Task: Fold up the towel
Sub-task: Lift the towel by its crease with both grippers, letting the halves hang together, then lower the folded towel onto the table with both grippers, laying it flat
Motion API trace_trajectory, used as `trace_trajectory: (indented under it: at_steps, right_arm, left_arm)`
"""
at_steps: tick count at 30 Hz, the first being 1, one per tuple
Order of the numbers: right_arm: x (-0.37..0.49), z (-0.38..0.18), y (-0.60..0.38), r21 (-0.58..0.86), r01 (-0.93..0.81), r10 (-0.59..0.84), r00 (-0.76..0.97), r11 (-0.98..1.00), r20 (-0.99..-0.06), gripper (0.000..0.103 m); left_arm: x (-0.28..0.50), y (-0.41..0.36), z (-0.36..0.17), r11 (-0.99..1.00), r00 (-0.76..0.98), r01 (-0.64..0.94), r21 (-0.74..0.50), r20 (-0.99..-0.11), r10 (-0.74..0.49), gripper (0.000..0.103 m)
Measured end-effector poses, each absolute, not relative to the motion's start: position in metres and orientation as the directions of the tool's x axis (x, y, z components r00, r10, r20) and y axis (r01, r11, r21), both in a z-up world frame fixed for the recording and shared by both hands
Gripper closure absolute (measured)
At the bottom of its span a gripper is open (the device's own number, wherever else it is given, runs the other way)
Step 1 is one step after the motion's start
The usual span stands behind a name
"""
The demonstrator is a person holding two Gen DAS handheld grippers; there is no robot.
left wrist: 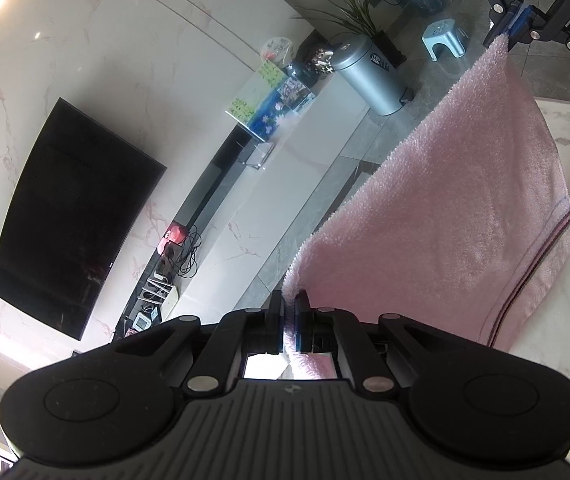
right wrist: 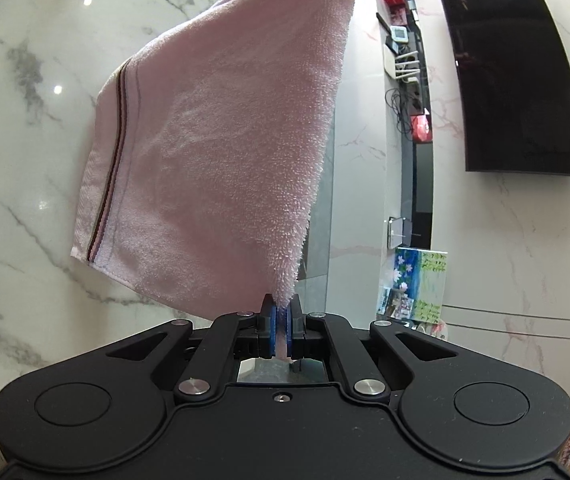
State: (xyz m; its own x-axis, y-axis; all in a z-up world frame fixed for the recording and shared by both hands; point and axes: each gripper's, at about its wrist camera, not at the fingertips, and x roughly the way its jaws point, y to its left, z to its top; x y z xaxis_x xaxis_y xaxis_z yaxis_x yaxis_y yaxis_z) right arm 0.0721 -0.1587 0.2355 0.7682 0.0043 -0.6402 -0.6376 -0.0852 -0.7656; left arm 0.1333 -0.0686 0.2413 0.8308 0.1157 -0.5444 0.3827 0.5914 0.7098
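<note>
Left hand-held gripper [left wrist: 289, 300] and right hand-held gripper [right wrist: 282, 304] pinch pink towel [right wrist: 221, 152] corners.

Towel [right wrist: 221, 152] above the table [right wrist: 25, 160], stretched between left gripper [left wrist: 289, 312] and right gripper [right wrist: 281, 312].

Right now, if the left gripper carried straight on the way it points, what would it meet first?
Likely the pink towel itself: the left gripper is shut on one corner and the cloth stretches ahead toward the right gripper. Beyond it lies floor; depth is unclear.
</note>
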Motion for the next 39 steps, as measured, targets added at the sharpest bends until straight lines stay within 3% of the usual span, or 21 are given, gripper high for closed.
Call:
trace_trajectory:
  at_steps: [12, 20, 28, 39]
  right_arm:
    - [0.147, 0.24, -0.152, -0.826, -0.564, -0.023, 0.826, 0.007, -0.564, 0.101]
    - [0.132, 0.244, -0.157, -0.828, -0.56, -0.028, 0.828, 0.005, -0.56, 0.101]
    - [0.07, 0.198, -0.175, -0.743, -0.67, -0.003, 0.743, -0.003, -0.67, 0.101]
    - [-0.035, 0.116, -0.192, -0.584, -0.811, 0.025, 0.584, -0.025, -0.811, 0.101]
  left_arm:
    - [0.203, -0.059, 0.239, 0.584, 0.851, 0.342, 0.736, -0.506, 0.139, 0.099]
    - [0.183, -0.054, 0.24, 0.594, 0.861, 0.342, 0.729, -0.496, 0.113, 0.099]
    - [0.115, -0.055, 0.188, 0.532, 0.82, 0.472, 0.703, -0.572, 0.028, 0.099]
    - [0.002, -0.046, 0.11, 0.468, 0.686, 0.668, 0.578, -0.723, -0.086, 0.099]
